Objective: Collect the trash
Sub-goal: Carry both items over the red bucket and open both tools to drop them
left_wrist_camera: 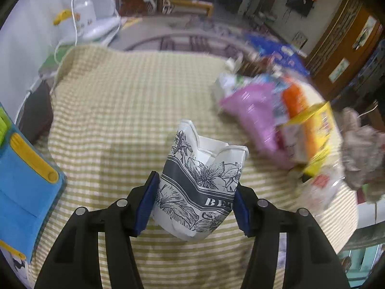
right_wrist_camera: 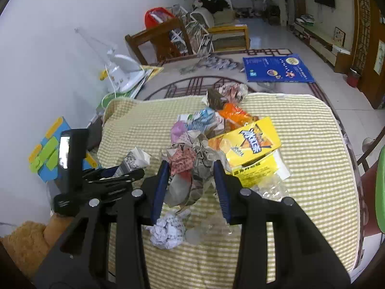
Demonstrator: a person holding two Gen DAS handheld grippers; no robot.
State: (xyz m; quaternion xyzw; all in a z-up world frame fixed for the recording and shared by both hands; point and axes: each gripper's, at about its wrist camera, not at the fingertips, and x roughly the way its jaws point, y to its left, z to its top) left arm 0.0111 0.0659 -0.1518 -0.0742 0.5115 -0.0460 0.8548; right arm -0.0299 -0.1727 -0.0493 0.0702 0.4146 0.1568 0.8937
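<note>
A crushed white paper cup (left_wrist_camera: 197, 185) with a dark floral print stands on the checked tablecloth (left_wrist_camera: 115, 101). My left gripper (left_wrist_camera: 195, 192) is shut on it, its blue pads pressed against both sides. My right gripper (right_wrist_camera: 190, 171) is shut on a wad of crumpled grey and red printed paper (right_wrist_camera: 192, 168), held just above the cloth. The left gripper (right_wrist_camera: 120, 172) and the cup (right_wrist_camera: 136, 160) also show at the left of the right wrist view. Behind the wad lies a trash pile with a yellow snack box (right_wrist_camera: 250, 144), an orange wrapper (right_wrist_camera: 234, 115) and a pink bag (right_wrist_camera: 178, 127).
A crumpled white paper ball (right_wrist_camera: 168, 230) and clear plastic (right_wrist_camera: 272, 189) lie near the front of the cloth. A blue toy board (left_wrist_camera: 21, 180) leans at the table's left. On the floor beyond are a white appliance (left_wrist_camera: 96, 16) and a blue poster (right_wrist_camera: 276, 68).
</note>
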